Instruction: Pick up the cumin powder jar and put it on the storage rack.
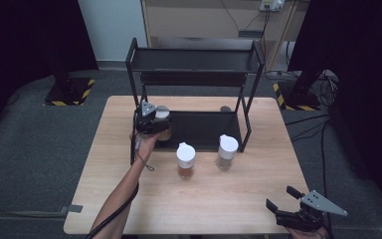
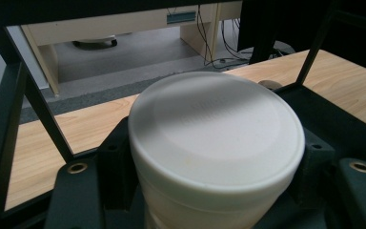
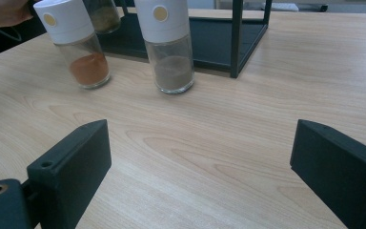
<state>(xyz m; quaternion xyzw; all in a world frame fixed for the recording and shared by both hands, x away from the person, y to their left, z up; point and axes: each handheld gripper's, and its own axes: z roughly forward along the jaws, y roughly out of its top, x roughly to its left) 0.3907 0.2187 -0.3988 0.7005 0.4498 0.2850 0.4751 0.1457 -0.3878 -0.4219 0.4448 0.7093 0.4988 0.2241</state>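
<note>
A person's left gripper (image 1: 151, 121) reaches to the front left corner of a black metal two-tier rack (image 1: 195, 59) standing at the back of a light wooden table (image 1: 238, 199), its jaws clamped on either side of a white-lidded clear jar (image 2: 217, 143) — the jar sits at or just above the rack's dark lower shelf (image 1: 201, 130), though contact with the shelf cannot be made out. In front of the rack stand two clear spice shakers with white caps, well apart from each other: one holding orange-red powder (image 3: 78, 43), the other brown powder (image 3: 167, 45), just beside the rack's front right post. The right gripper (image 1: 284, 198) hovers near the table's front right corner — its jaws spread wide and holding nothing, pointed toward the shakers.
</note>
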